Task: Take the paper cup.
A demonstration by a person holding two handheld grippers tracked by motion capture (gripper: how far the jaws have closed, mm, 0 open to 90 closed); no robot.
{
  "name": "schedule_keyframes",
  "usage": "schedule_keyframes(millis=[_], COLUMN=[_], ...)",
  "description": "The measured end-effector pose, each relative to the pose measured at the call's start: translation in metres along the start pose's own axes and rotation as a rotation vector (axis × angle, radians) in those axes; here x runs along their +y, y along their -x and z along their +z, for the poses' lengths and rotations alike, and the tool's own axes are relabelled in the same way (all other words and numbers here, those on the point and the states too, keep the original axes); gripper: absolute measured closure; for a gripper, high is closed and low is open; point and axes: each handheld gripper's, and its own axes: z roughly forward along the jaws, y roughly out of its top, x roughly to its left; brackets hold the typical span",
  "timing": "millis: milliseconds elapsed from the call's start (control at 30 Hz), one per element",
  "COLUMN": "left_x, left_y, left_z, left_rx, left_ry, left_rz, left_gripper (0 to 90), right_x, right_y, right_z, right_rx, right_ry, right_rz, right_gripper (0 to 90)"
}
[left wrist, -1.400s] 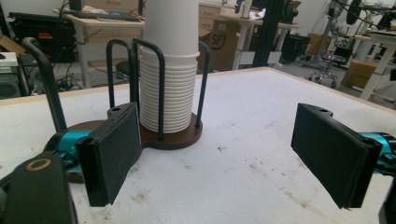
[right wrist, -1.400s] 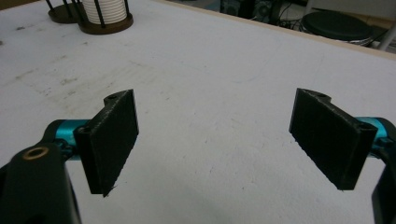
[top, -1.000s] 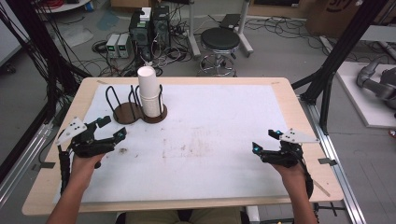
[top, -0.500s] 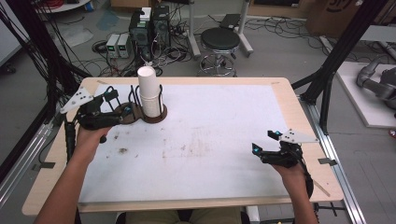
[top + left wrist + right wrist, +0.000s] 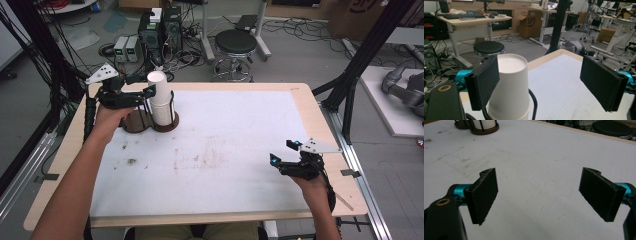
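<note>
Matt white paper cups [image 5: 160,98] (smooth-sided) sit in a dark wood-based wire holder [image 5: 150,120].

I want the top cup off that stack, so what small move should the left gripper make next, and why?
Probably slide the left gripper sideways to centre it on the cup stack, then close. Its fingers are open, and the stack sits against one of them, with a wide gap to the other.

Past my counter [image 5: 310,107] I see a grey floor [image 5: 300,55], a round black stool [image 5: 236,42] and tangled cables [image 5: 187,32].
</note>
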Motion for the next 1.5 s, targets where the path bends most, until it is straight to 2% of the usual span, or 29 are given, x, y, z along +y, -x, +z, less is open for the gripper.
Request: schedule_keyframes(millis=[133,233,267,367,400,433,467,767,933,1033,1167,1200,1300,1400,1433,1467,1500], left_x=[0.003,0.003,0.0,-0.005,-0.01,-0.01,-0.014,-0.023,-0.028,-0.028,-0.027,-0.024,-0.021,-0.01,-0.006,0.004,0.004], left_y=[-0.005,-0.009,-0.012,-0.017,-0.021,-0.021,-0.026,-0.028,-0.028,-0.028,-0.026,-0.025,-0.025,-0.024,-0.022,-0.019,-0.019], left_z=[0.01,0.019,0.024,0.031,0.036,0.036,0.042,0.059,0.066,0.067,0.068,0.066,0.062,0.059,0.058,0.055,0.055], left_rx=[0.022,0.036,0.053,0.07,0.094,0.094,0.112,0.113,0.118,0.113,0.126,0.127,0.128,0.108,0.106,0.106,0.106], left_ry=[-0.028,-0.026,-0.043,-0.058,-0.075,-0.075,-0.083,-0.105,-0.124,-0.12,-0.113,-0.091,-0.073,-0.07,-0.063,-0.035,-0.035], left_rz=[-0.001,-0.002,-0.007,-0.02,-0.026,-0.026,-0.046,-0.061,-0.054,-0.052,-0.04,-0.048,-0.05,-0.046,-0.037,-0.018,-0.018], left_gripper=[15.8,15.8,15.8,15.8,15.8,15.7,15.7,16.5,22.5,28.8,29.8,29.9,30.2,30.2,30.3,30.5,30.7], right_x=[-0.001,-0.001,-0.002,-0.002,-0.002,-0.002,-0.002,-0.003,-0.004,-0.004,-0.004,-0.004,-0.005,-0.004,-0.004,-0.004,-0.004], right_y=[0.0,0.001,0.001,0.001,0.001,0.001,0.001,0.002,0.002,0.003,0.004,0.004,0.004,0.003,0.002,0.002,0.002], right_z=[0.0,0.0,0.0,0.0,0.0,0.0,0.0,0.001,0.002,0.002,0.001,0.001,0.001,0.001,0.001,0.001,0.001], right_rx=[0.004,0.005,0.005,0.002,0.003,0.003,0.009,0.008,0.011,0.01,0.008,0.007,0.006,0.009,0.009,0.01,0.01], right_ry=[-0.003,-0.004,-0.005,-0.001,-0.001,-0.001,-0.002,-0.007,-0.014,-0.017,-0.017,-0.017,-0.017,-0.018,-0.015,-0.018,-0.018], right_rz=[0.002,0.006,0.006,0.005,0.005,0.005,0.008,0.006,0.014,0.008,0.01,0.011,0.011,0.013,0.012,0.011,0.011], right_gripper=[15.8,15.8,15.8,15.8,15.8,15.8,15.8,15.8,15.8,15.8,15.9,15.9,15.9,15.9,15.8,15.8,15.8])
